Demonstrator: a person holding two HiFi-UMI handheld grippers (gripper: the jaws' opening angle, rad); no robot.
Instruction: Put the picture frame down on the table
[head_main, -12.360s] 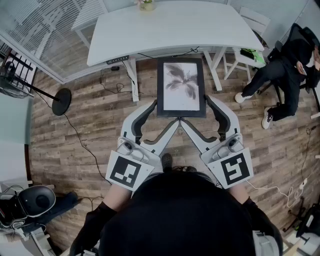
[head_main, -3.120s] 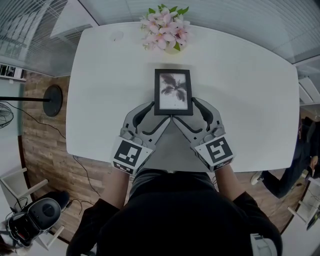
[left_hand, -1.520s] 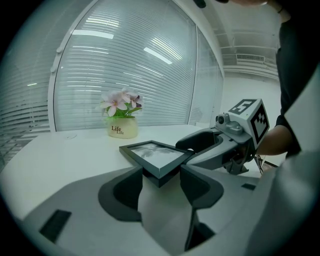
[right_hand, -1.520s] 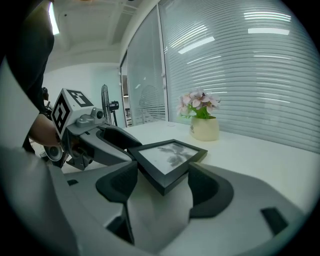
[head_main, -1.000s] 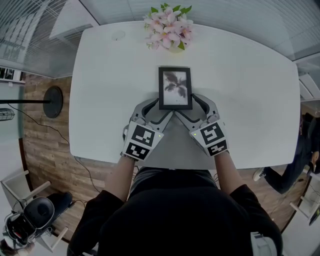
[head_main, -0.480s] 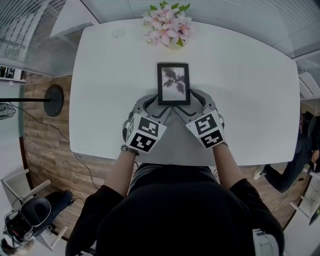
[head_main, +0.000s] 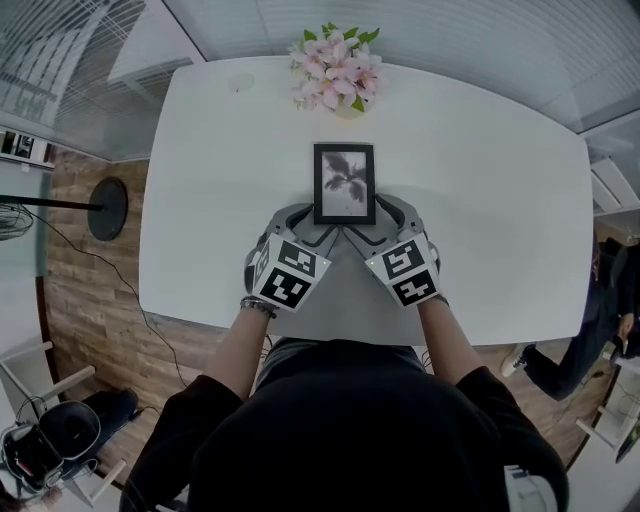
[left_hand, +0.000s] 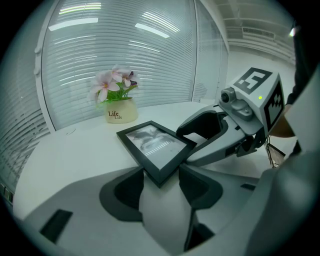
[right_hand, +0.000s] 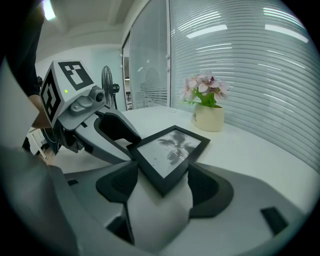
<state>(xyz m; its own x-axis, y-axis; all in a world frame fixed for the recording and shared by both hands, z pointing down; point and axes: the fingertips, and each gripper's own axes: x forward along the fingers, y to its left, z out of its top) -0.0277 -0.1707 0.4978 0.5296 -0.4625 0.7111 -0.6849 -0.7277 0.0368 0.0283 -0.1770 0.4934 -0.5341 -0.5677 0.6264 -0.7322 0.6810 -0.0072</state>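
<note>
Cream pot (left_hand: 120, 111) marked "Life" w/ pink flowers (head_main: 335, 70) stands near far edge of white worktop (head_main: 480, 200), just beyond black rectangular picture frame (head_main: 344, 183). Frame is mid-worktop, well apart from all edges, bare surface both sides; can't tell if it rests on worktop. Left hand-held gripper (left_hand: 161, 176) clamps frame's near-left corner, right hand-held gripper (right_hand: 162, 181) its near-right corner.

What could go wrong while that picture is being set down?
The left tool and right tool each pinch only a near corner of the picture frame; if one lets go first, it might twist or slap the table. Slid farther forward, it could bump the flower pot beyond.
</note>
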